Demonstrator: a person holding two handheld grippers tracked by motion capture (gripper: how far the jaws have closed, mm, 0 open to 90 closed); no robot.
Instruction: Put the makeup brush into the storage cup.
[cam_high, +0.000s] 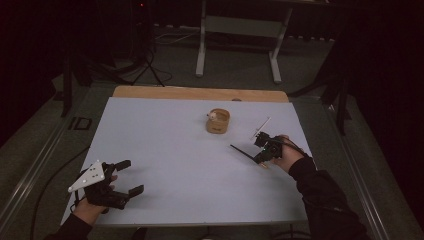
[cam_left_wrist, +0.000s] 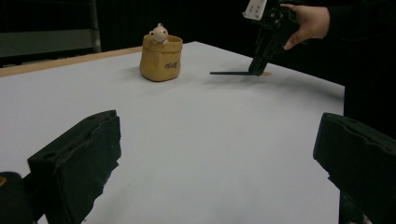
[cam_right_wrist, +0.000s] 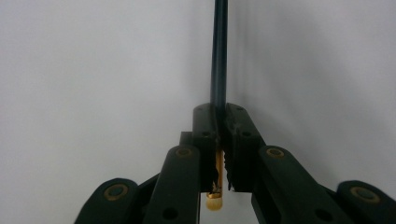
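Black right tool (cam_high: 262, 159): clamped tight on the thin dark pencil with a gold ferrule and pale eraser end (cam_right_wrist: 218, 70), tip down on the white worktop (cam_high: 175, 160).
Pencil position: about four o'clock from the tan pot.
Tan ceramic pot with a small pale figure on its rim (cam_high: 218, 121): upright, near twelve o'clock on the worktop.
Left tool (cam_high: 129, 177): spread wide, holding nothing, at eight o'clock.

Left claw (cam_high: 120, 177) agape — right claw (cam_high: 262, 159) clamped

Tan pot (cam_high: 218, 122) with small figurine (cam_high: 212, 115), white table (cam_high: 165, 150)
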